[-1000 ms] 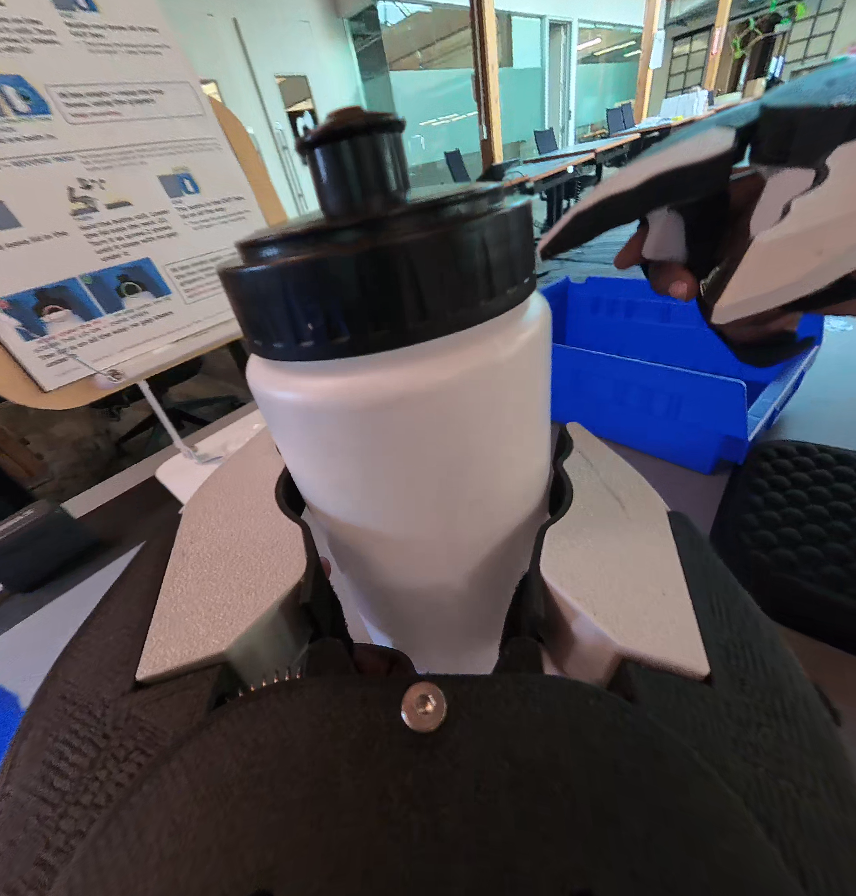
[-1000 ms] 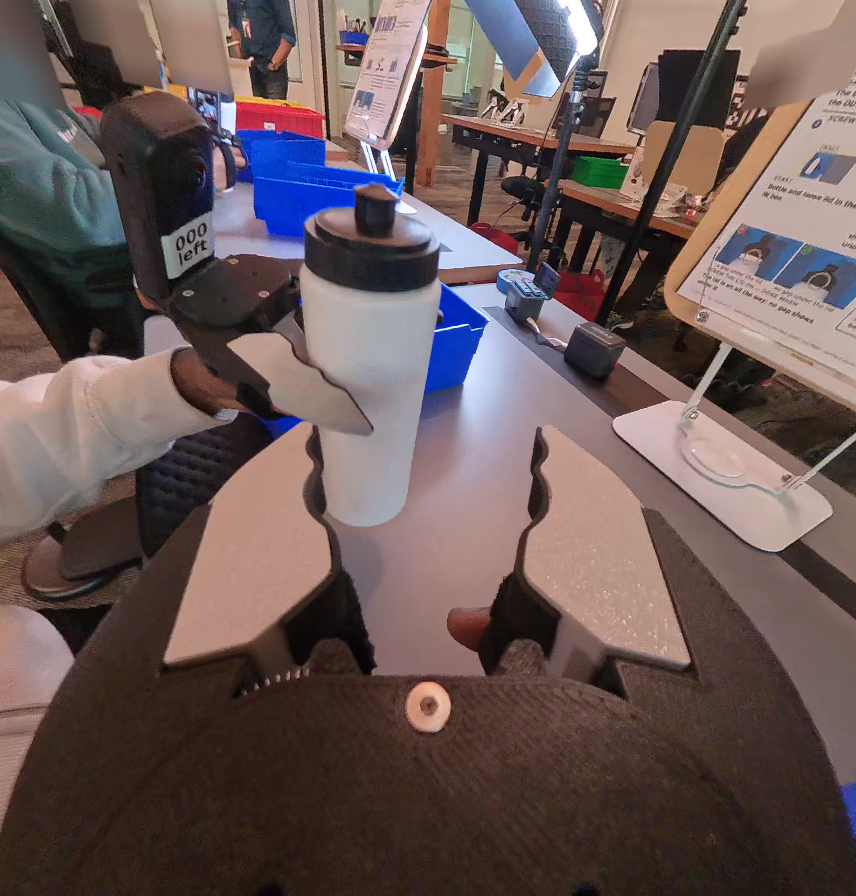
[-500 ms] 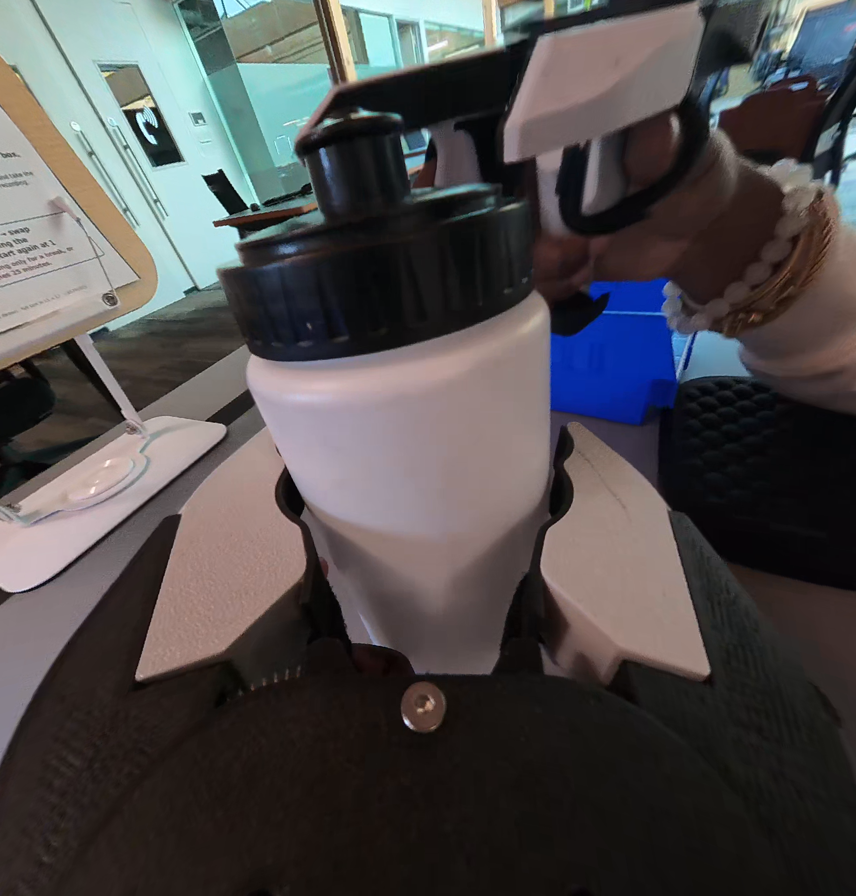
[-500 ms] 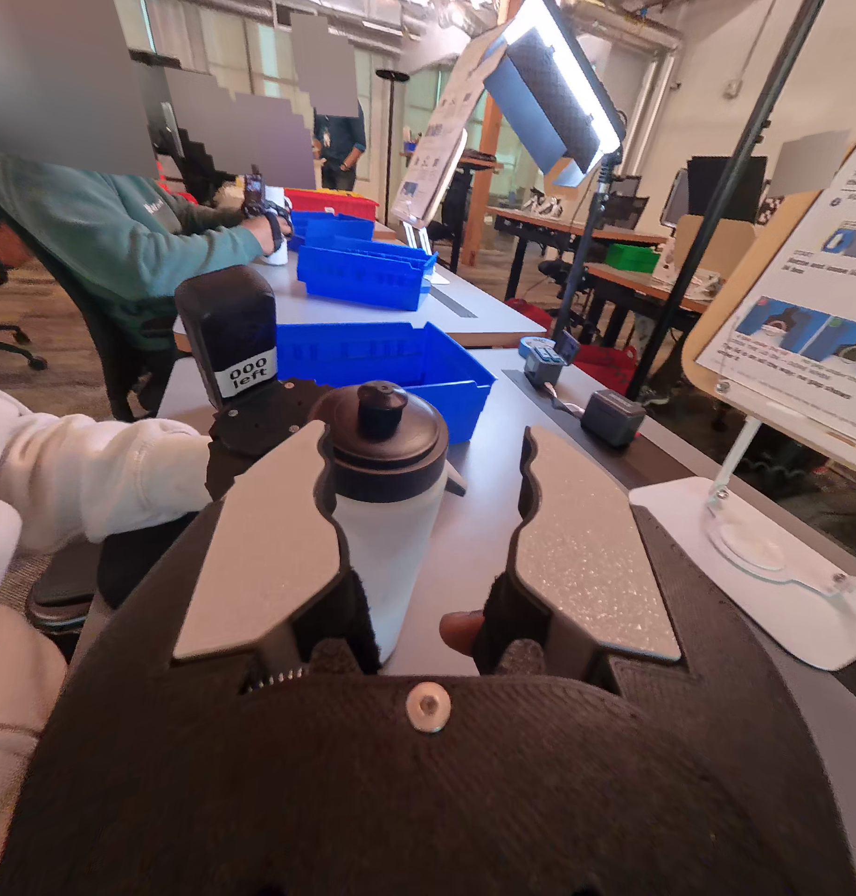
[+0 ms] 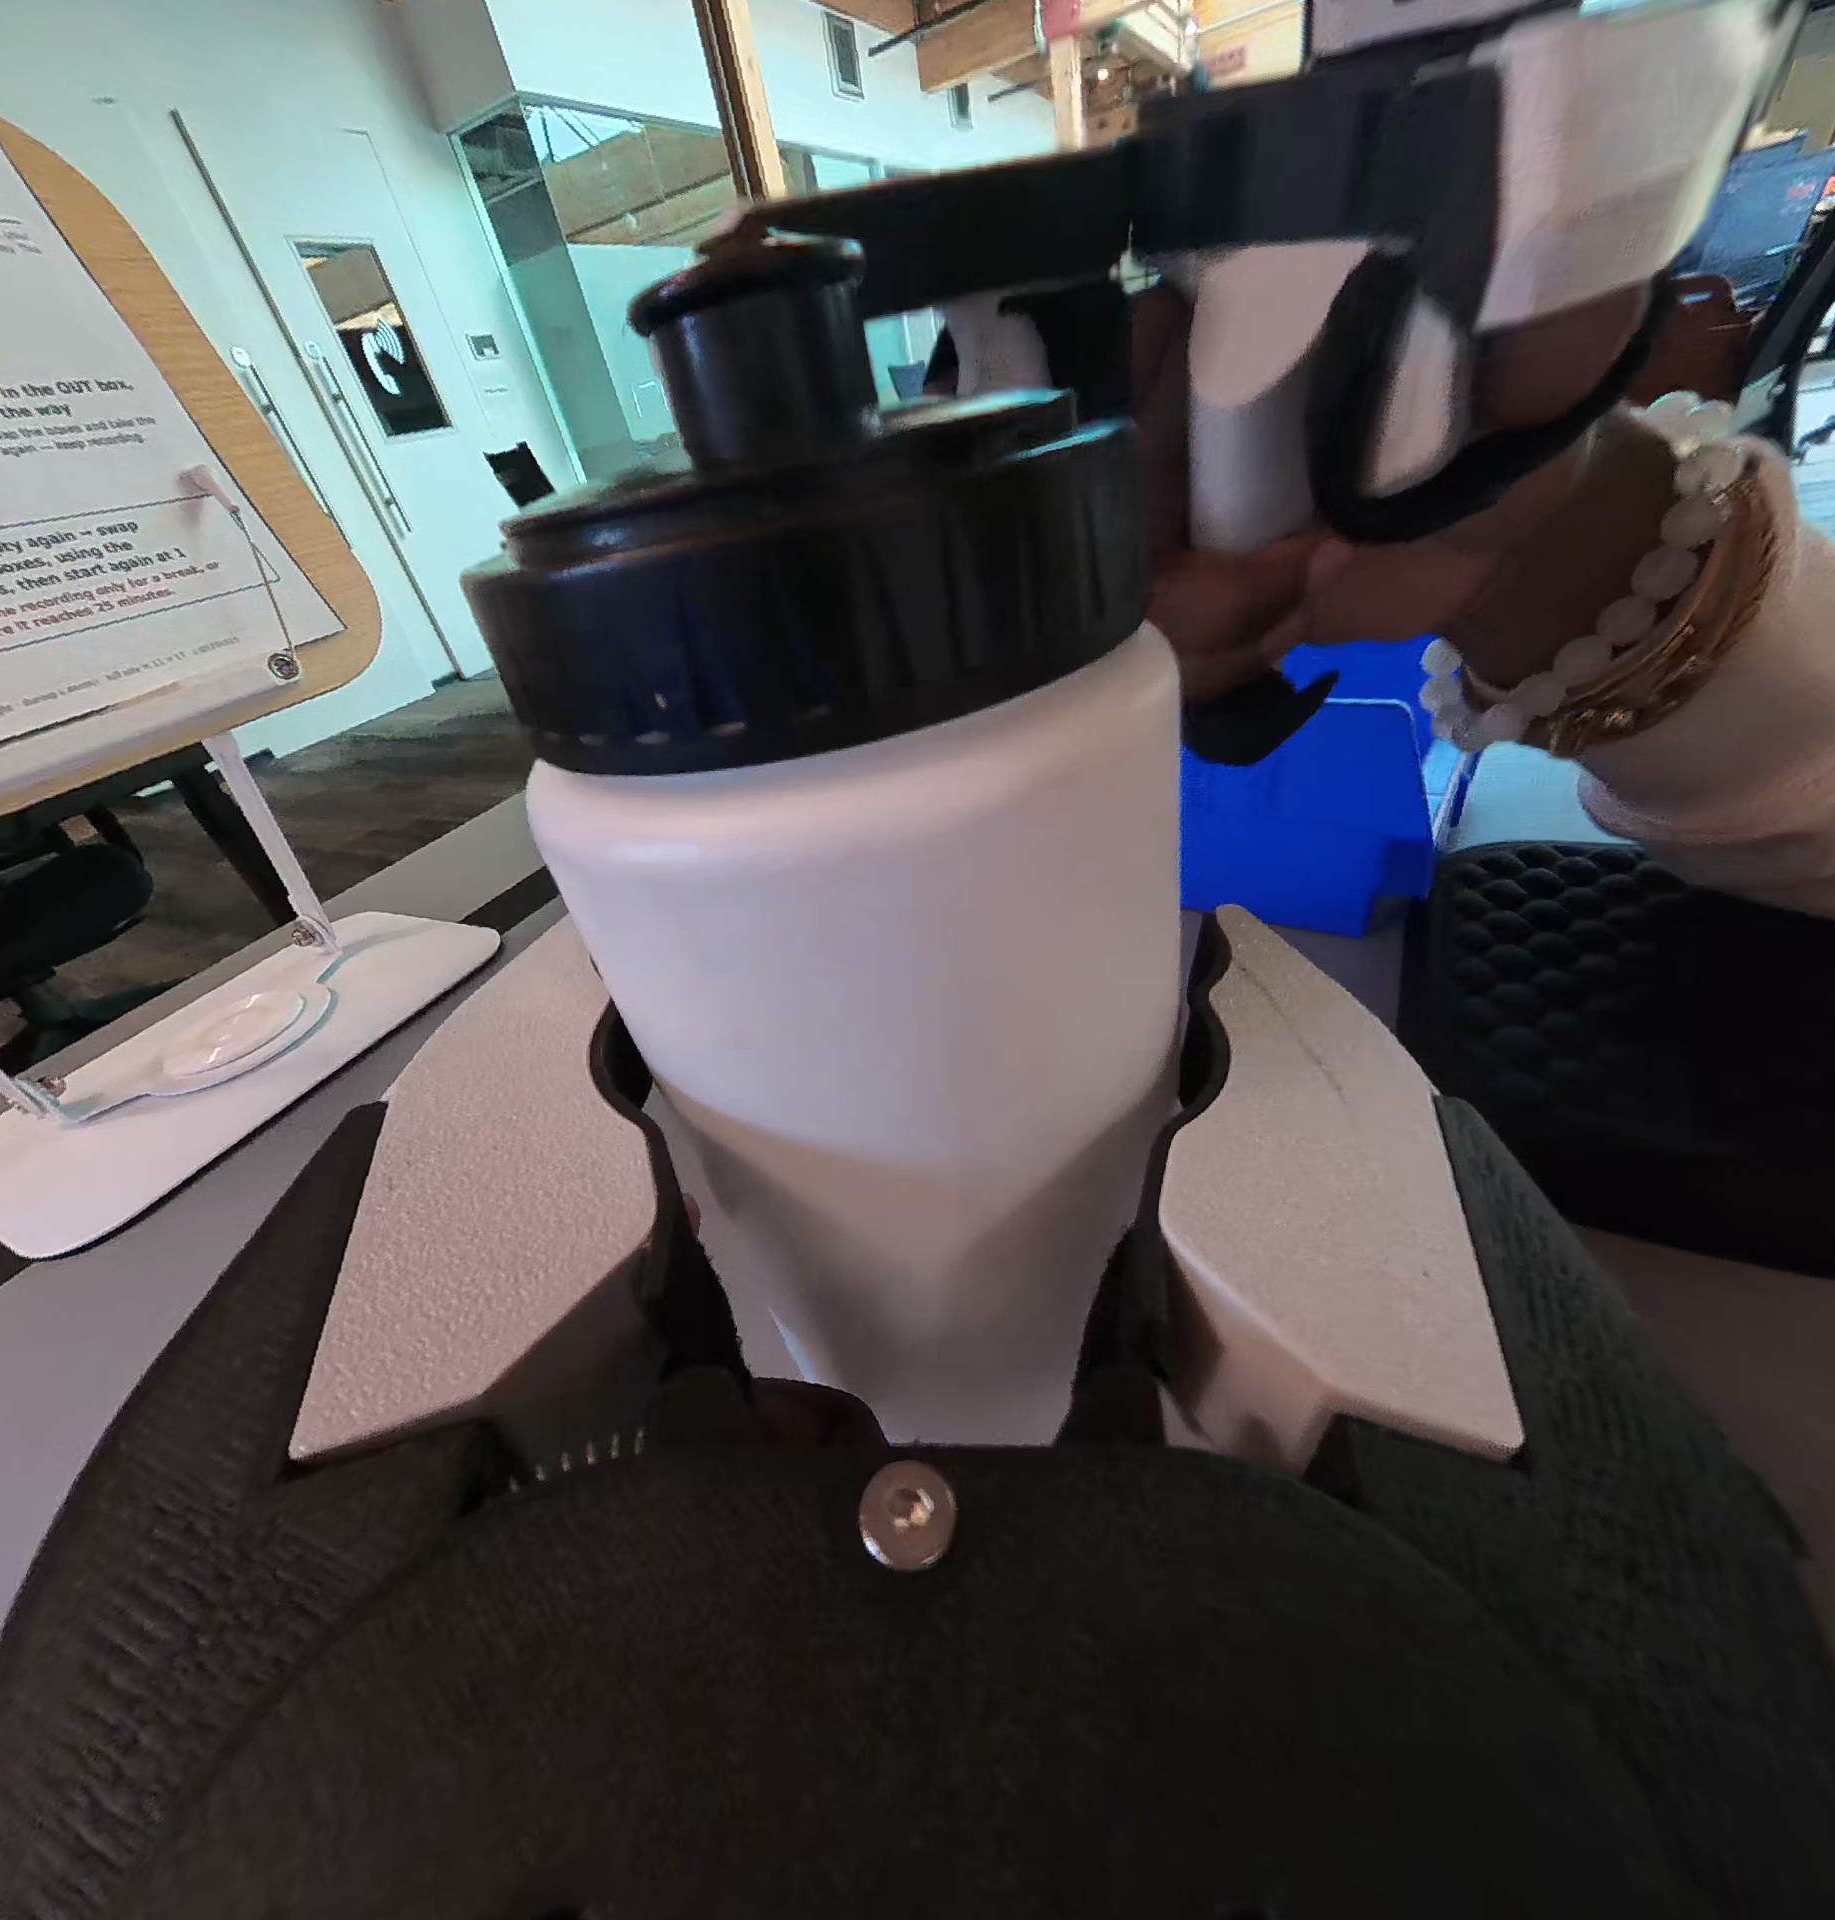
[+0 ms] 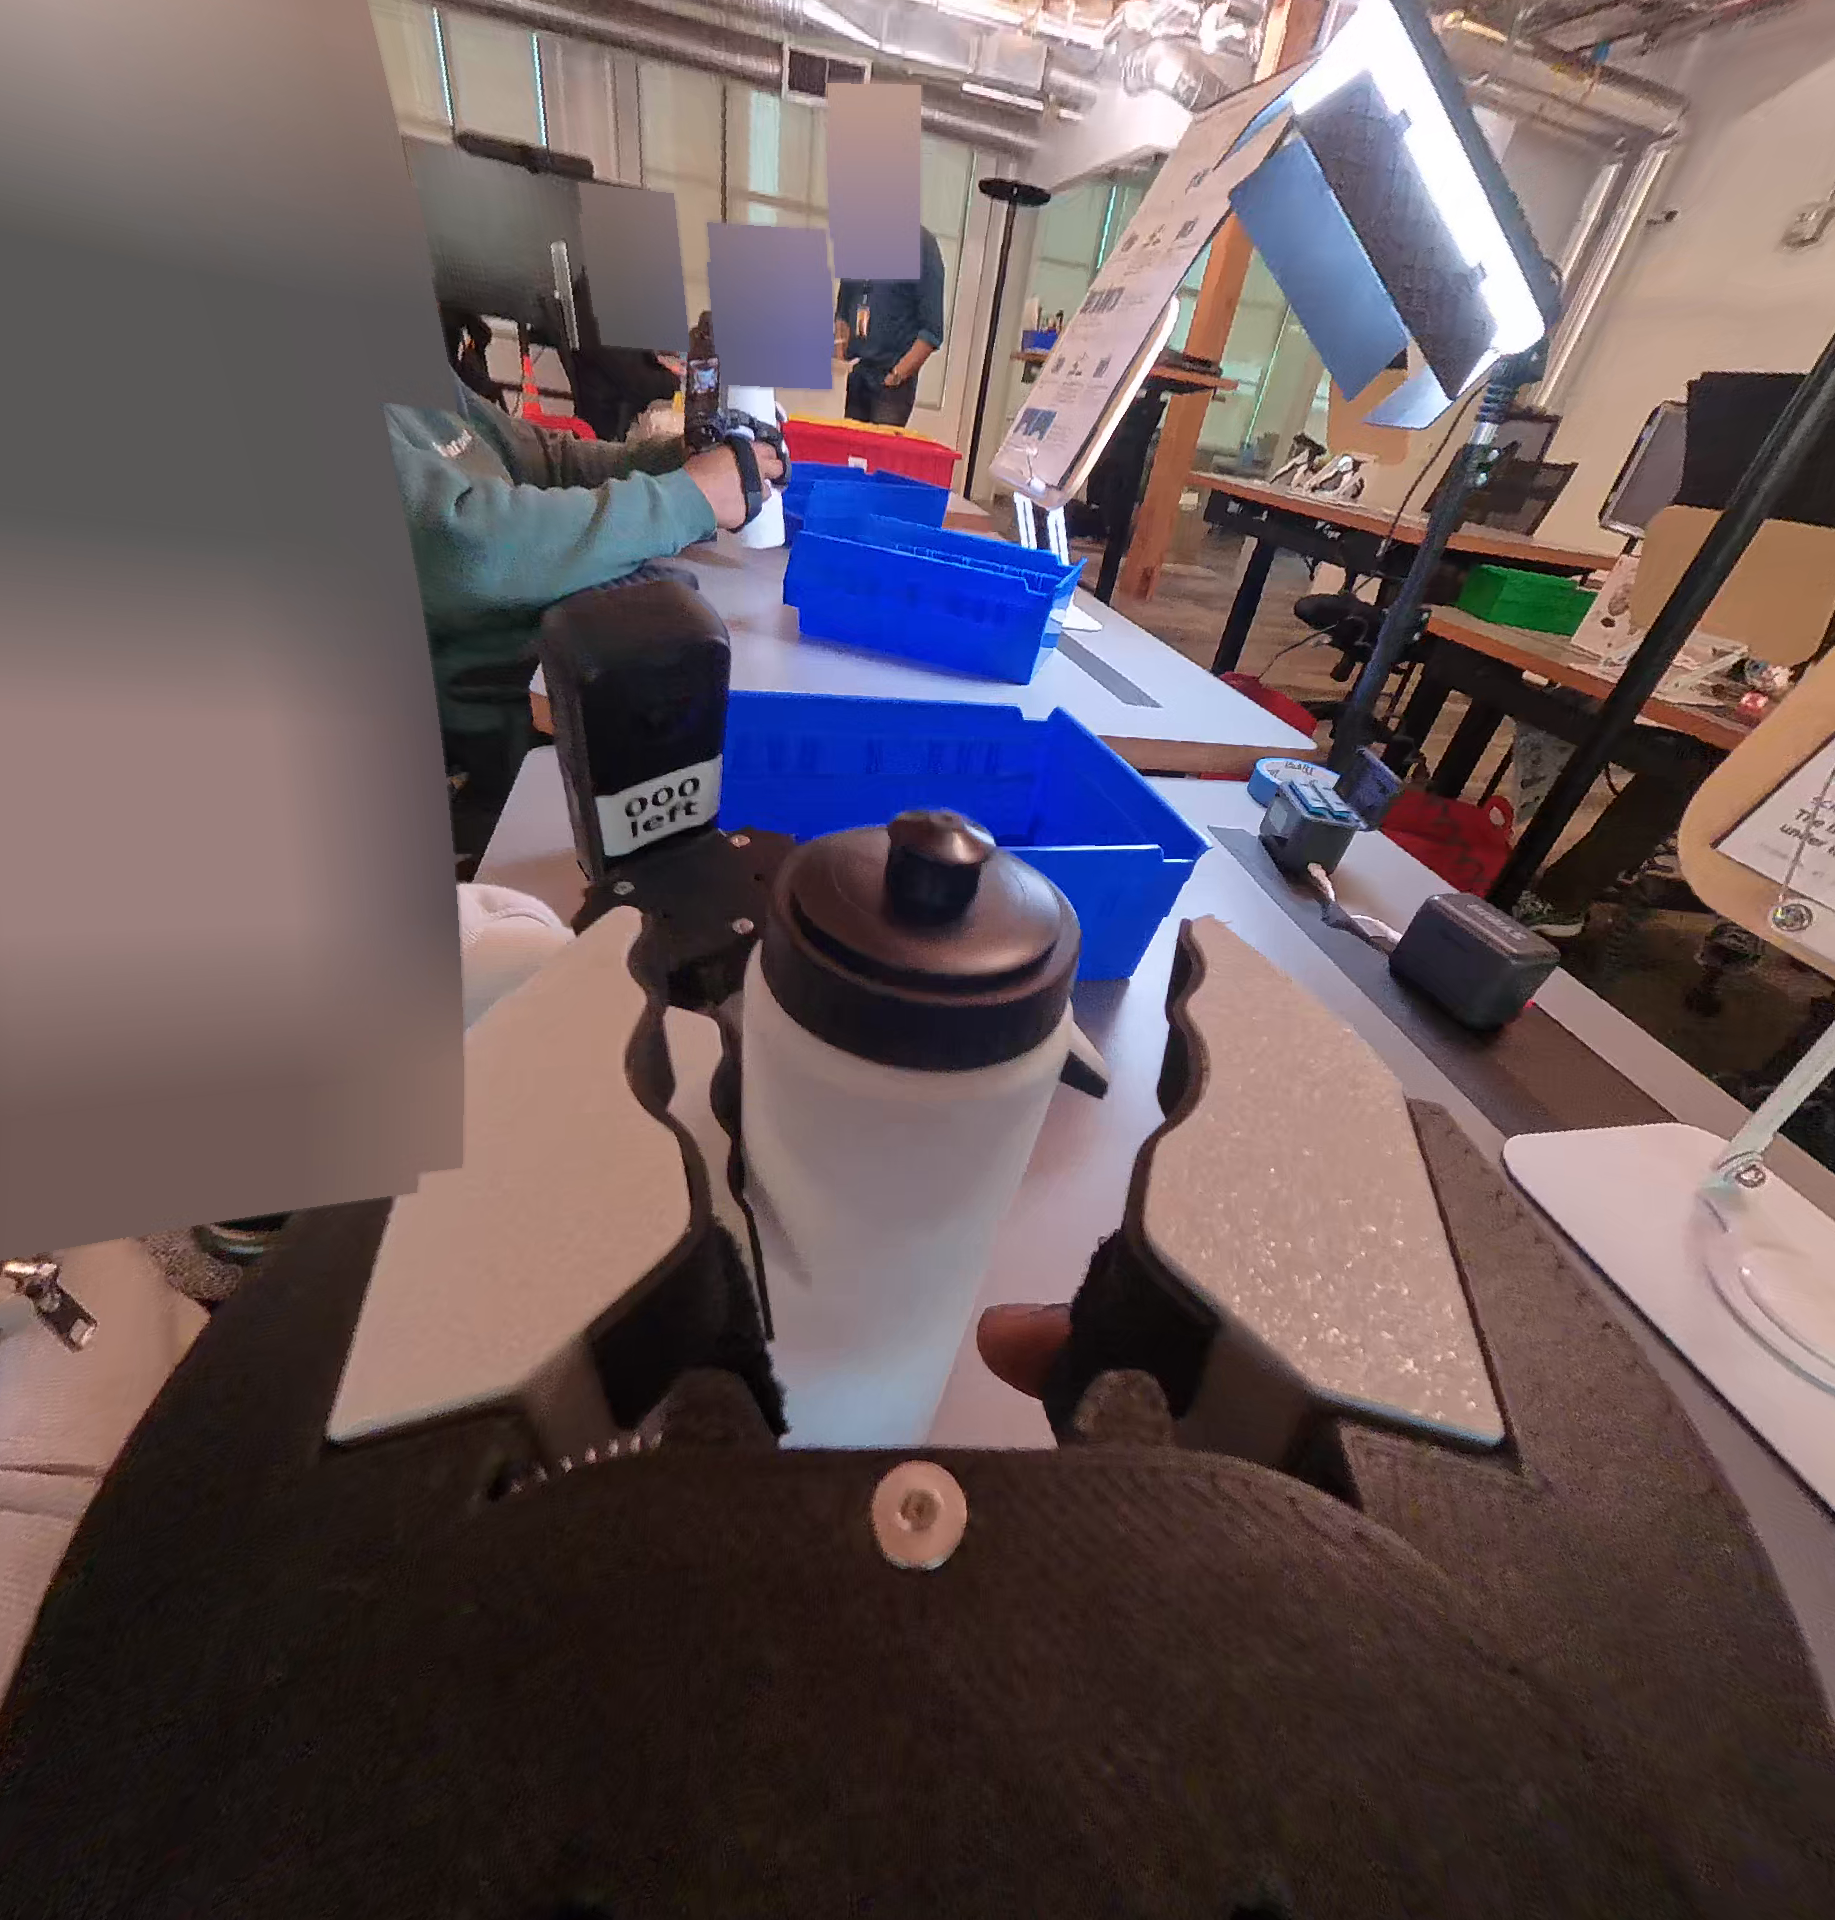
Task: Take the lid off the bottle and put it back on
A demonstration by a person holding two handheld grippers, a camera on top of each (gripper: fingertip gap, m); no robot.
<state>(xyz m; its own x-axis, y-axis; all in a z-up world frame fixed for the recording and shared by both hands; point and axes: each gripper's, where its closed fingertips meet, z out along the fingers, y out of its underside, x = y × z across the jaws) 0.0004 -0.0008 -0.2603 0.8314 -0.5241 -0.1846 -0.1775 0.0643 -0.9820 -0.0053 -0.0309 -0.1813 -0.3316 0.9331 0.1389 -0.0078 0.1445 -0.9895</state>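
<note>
Left gripper [image 5: 897,1049] clamping bottle [image 5: 871,935], right gripper [image 6: 918,1049] spread

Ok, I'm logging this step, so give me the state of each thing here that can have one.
bottle: upright, gripped round its body.
lid: on the bottle, spout cap down.
left gripper: shut on the bottle.
right gripper: open, fingers either side of the lid, not clamped.
blue bin: open-topped, nothing visible inside.
light panel: switched on.

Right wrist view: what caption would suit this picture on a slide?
Open right gripper straddles a white bottle with its black lid on, held by the left gripper.
</note>
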